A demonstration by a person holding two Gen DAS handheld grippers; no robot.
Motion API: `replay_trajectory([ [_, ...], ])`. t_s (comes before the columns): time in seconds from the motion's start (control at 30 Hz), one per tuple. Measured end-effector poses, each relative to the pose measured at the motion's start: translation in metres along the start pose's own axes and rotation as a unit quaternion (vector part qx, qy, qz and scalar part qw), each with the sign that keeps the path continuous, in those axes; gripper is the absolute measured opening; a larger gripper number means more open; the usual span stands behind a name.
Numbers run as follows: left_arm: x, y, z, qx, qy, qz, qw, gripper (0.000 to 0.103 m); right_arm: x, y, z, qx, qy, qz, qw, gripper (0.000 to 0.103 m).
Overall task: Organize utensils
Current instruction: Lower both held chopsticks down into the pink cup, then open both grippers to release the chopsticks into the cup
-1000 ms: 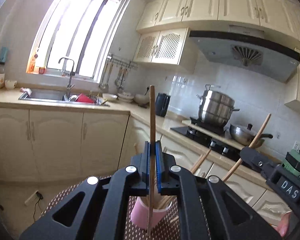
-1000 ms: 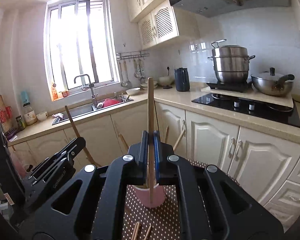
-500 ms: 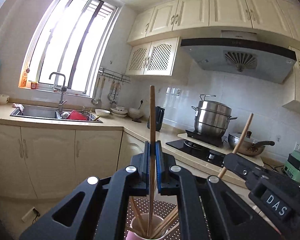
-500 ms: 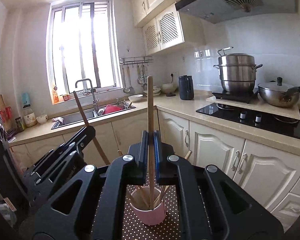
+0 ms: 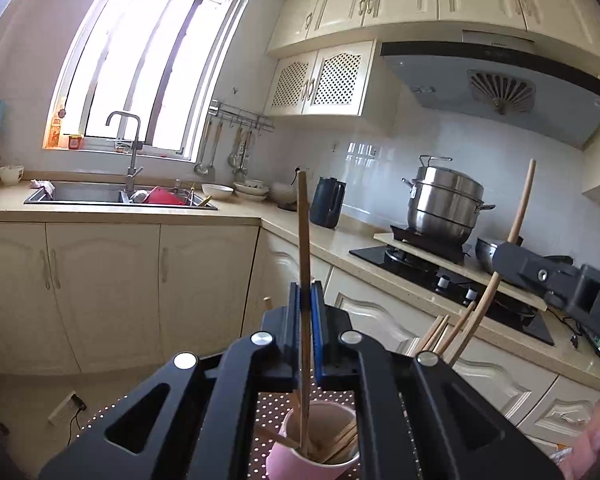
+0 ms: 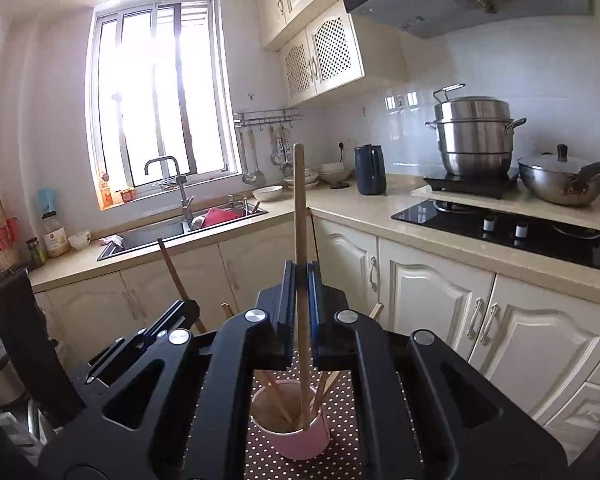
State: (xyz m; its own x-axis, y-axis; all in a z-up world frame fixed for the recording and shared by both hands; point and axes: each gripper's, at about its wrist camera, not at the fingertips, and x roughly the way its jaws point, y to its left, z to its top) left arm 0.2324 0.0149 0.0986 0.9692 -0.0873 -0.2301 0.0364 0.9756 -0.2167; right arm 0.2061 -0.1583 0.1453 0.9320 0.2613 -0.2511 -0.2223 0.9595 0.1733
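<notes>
Looking along the left gripper (image 5: 306,312), its jaws are clamped on an upright wooden chopstick (image 5: 303,248) whose lower end dips into the pink cup (image 5: 300,460). That cup, already holding several chopsticks, stands on a dotted mat (image 5: 268,412). To the right, the other gripper (image 5: 540,276) pinches a second chopstick (image 5: 520,216), tilted.

From the right wrist view, the right gripper (image 6: 302,296) has its jaws closed on a near-vertical chopstick (image 6: 299,208) with its tip inside the same pink cup (image 6: 300,440). At the left, the left gripper (image 6: 152,336) carries its slanting stick. Behind, a sink (image 6: 148,236) is set in the bench (image 6: 360,208).
</notes>
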Motion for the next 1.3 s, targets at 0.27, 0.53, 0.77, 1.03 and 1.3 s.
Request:
replay_trajectory([
  [0.27,0.011,0.015,-0.021,0.0,0.036,0.011,0.9993,0.007,0.0,0.004,0.01,0.004,-0.011,0.002,1.0,0.006],
  [0.53,0.017,0.018,-0.022,0.017,0.013,0.019,0.9996,0.008,0.012,0.014,0.002,-0.002,-0.014,-0.006,1.0,0.006],
  [0.77,0.022,0.014,-0.019,0.033,0.006,0.017,0.9993,0.008,0.037,0.012,-0.027,-0.016,0.046,-0.022,0.999,0.006],
  [1.03,0.017,0.005,-0.02,0.045,0.008,0.021,0.9987,0.029,0.054,-0.003,-0.057,-0.004,0.118,-0.02,0.993,0.007],
  [1.3,-0.004,-0.005,-0.018,0.07,0.003,0.021,0.9973,0.041,0.044,-0.01,-0.068,-0.004,0.135,-0.026,0.991,0.017],
])
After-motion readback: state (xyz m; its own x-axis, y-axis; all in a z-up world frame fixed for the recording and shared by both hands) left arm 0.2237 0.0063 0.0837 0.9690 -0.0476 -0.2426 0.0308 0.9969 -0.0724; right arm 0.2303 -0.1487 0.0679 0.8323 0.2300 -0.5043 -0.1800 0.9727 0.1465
